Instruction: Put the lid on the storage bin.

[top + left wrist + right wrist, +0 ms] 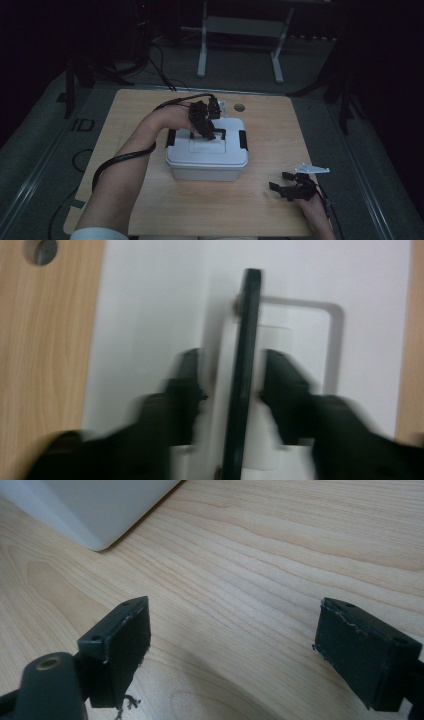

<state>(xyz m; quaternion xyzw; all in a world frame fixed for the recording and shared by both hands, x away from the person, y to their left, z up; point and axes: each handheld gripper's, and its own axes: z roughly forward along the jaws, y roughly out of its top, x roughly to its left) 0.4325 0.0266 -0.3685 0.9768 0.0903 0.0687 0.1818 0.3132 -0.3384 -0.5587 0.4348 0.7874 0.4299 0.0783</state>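
Open right gripper (232,645) over bare table (280,555)

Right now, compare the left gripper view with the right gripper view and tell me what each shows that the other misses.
Left gripper view: the box's white lid from above, its black handle raised between the left gripper's spread jaws, and a round hole in the tabletop. Right gripper view: the right gripper open over bare wood, beside a rounded corner of the white storage box. Both share the box and the wooden table.
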